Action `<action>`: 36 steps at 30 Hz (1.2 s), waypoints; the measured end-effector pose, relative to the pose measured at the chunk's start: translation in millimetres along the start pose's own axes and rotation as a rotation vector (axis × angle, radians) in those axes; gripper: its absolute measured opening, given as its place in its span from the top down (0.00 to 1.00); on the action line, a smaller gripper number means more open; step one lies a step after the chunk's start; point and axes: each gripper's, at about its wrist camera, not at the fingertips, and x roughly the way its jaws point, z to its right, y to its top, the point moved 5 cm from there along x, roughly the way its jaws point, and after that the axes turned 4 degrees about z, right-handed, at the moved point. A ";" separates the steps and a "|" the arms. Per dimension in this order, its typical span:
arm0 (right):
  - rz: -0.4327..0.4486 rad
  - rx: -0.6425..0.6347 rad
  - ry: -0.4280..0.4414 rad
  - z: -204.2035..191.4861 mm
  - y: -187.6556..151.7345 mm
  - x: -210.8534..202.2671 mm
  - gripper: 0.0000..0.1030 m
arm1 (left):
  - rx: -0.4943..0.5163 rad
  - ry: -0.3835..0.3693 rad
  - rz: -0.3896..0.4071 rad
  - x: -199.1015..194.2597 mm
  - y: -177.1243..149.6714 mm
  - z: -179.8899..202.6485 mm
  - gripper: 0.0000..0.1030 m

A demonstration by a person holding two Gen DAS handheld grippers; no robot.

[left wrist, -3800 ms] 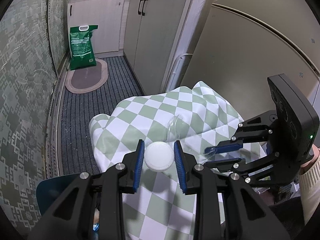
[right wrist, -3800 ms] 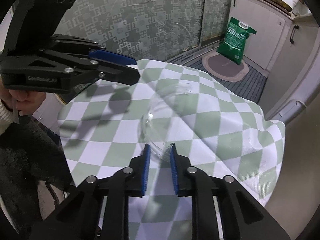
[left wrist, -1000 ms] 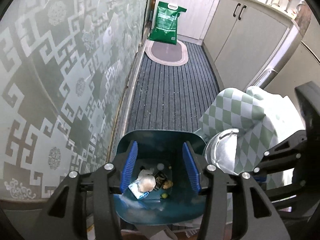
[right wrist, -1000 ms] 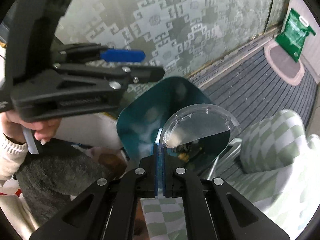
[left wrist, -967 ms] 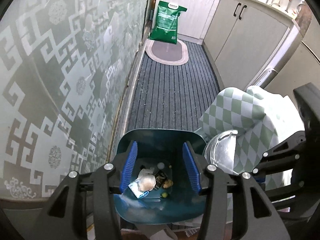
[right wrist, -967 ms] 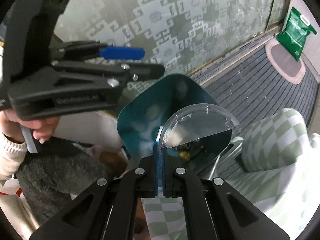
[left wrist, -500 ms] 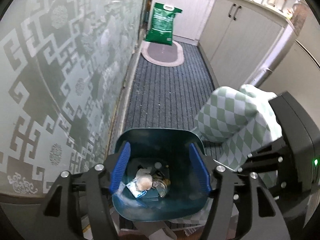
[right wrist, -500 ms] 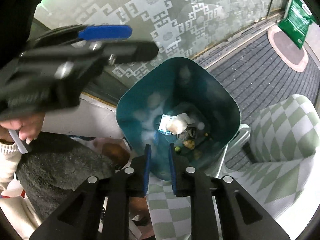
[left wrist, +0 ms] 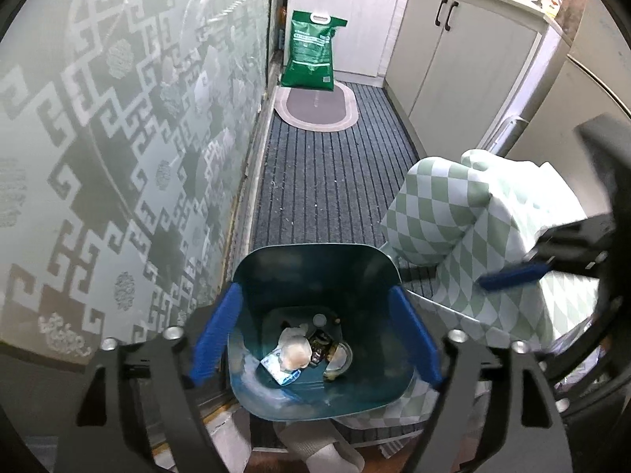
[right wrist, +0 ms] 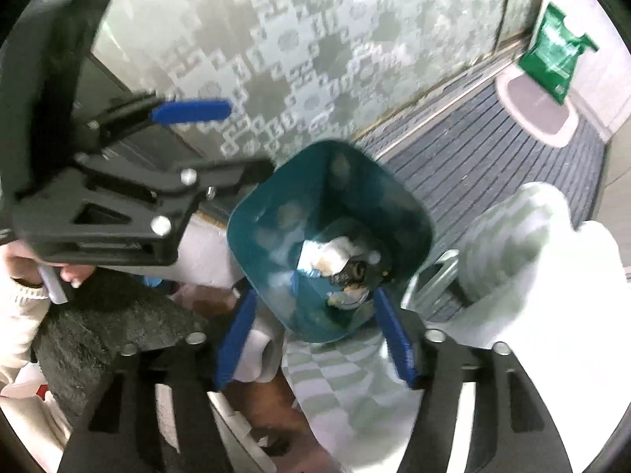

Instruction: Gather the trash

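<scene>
- My left tongs (left wrist: 313,337) hung spread wide over the bin (left wrist: 315,260), gripping nothing, one blue pad on each side of its opening.
- My right tongs (right wrist: 315,339) were spread wide too, empty, above the near rim of the same bin (right wrist: 272,205).
- Down between my left pads lay the trash (left wrist: 294,352): a crumpled white wad on a blue-and-white wrapper, with a clear round lid (left wrist: 339,358) just right of it and dark scraps between them.
- From my right tongs the same trash (right wrist: 333,254) sat at the bin's bottom, blurred.
- The checked cloth (left wrist: 473,228) hung just right of the bin as my left tongs saw it; a metal frame under it touched the bin's right side.
- Ahead of my left tongs ran the striped floor mat (left wrist: 331,173), then an oval rug (left wrist: 315,110) with a green bag (left wrist: 313,57) standing at its far end.
- Patterned glass (left wrist: 118,138) rose along the left; cabinets (left wrist: 461,59) stood ahead to the right.
</scene>
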 end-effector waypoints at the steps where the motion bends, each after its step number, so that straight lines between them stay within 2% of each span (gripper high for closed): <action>1: 0.028 0.003 -0.013 2.2 0.6 -10.8 0.27 | -0.004 0.010 0.014 -3.3 -0.2 0.4 0.17; 4: 0.136 0.027 -0.045 11.4 0.2 -51.1 0.15 | 0.010 0.034 0.065 -14.7 -2.6 9.3 0.09; 13: 0.318 0.131 -0.197 41.5 -36.7 -121.5 0.04 | 0.088 0.068 0.178 -40.1 -17.4 59.3 0.04; 18: 0.395 0.196 -0.278 51.6 -77.5 -150.3 0.04 | 0.091 0.088 0.198 -47.5 -21.4 70.5 0.03; 23: 0.476 0.238 -0.416 57.8 -117.0 -178.3 0.03 | 0.104 0.092 0.232 -54.4 -24.4 81.7 0.03; 27: 0.554 0.253 -0.456 54.1 -144.2 -197.2 0.03 | 0.095 0.083 0.247 -55.8 -21.4 85.4 0.03; 31: 0.624 0.253 -0.499 48.7 -164.4 -210.4 0.03 | 0.110 0.129 0.281 -61.2 -18.5 86.1 0.03; 36: 0.693 0.299 -0.551 50.8 -184.6 -227.2 0.03 | 0.116 0.143 0.336 -71.4 -14.9 88.2 0.03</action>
